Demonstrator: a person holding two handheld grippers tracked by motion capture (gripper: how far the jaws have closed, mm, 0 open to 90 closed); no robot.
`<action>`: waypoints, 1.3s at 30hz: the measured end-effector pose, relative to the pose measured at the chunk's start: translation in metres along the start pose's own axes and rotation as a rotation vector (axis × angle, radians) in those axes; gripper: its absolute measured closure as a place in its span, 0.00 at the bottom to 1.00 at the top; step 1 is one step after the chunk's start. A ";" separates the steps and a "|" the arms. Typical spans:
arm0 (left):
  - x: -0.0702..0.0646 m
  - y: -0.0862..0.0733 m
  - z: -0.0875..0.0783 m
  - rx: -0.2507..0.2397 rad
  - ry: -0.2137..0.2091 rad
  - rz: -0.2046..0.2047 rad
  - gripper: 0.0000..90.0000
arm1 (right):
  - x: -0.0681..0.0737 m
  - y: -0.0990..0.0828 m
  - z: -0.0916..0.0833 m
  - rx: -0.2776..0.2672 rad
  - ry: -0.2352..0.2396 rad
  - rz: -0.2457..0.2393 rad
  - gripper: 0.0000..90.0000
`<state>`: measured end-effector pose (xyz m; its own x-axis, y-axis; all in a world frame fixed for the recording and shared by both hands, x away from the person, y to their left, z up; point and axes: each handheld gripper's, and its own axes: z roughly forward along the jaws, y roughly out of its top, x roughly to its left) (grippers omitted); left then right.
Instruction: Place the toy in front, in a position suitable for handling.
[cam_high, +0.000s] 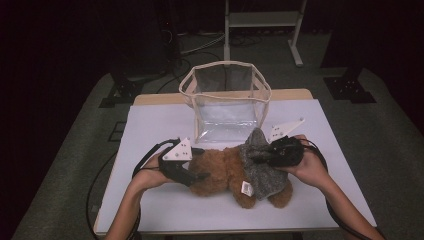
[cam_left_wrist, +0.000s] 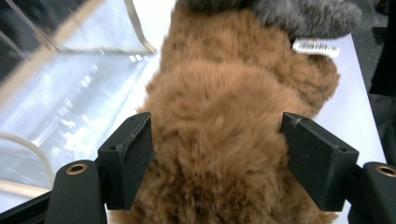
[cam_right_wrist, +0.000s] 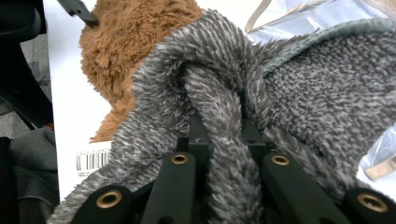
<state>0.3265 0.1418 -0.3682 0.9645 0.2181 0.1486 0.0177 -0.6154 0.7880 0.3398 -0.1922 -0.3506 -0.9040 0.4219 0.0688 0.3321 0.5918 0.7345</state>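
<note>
A brown teddy bear (cam_high: 217, 172) (cam_left_wrist: 219, 140) (cam_right_wrist: 126, 42) lies on the white table (cam_high: 165, 205). A grey fuzzy cloth (cam_high: 260, 170) (cam_left_wrist: 303, 14) (cam_right_wrist: 317, 84) is draped over its right half. My left gripper (cam_high: 200, 163) (cam_left_wrist: 217, 158) straddles the bear's left end; both pads touch the brown fur bulging between them. My right gripper (cam_high: 264, 154) (cam_right_wrist: 219, 130) is shut on a raised fold of the grey cloth, which hides its fingertips. A white barcode tag (cam_high: 246, 187) (cam_left_wrist: 315, 46) (cam_right_wrist: 93, 161) hangs from the bear.
A clear plastic bag with beige trim (cam_high: 225, 115) (cam_left_wrist: 70, 93) (cam_right_wrist: 299, 14) stands open just behind the bear at the table's middle back. Bare tabletop lies to the left, right and front. Dark floor and a frame's legs lie beyond.
</note>
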 end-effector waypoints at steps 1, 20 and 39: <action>0.000 -0.003 0.004 -0.001 -0.014 -0.009 0.29 | 0.001 0.000 -0.001 0.003 -0.001 -0.001 0.88; 0.001 -0.014 0.009 -0.011 -0.037 -0.001 0.38 | 0.024 0.030 0.009 0.031 -0.027 -0.114 0.88; 0.003 -0.016 0.006 -0.010 -0.039 0.014 0.36 | -0.003 -0.109 -0.041 -0.045 -0.029 0.234 0.88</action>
<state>0.3312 0.1473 -0.3837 0.9742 0.1801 0.1362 0.0020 -0.6101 0.7923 0.2952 -0.2859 -0.4034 -0.7955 0.5637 0.2222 0.5189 0.4444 0.7302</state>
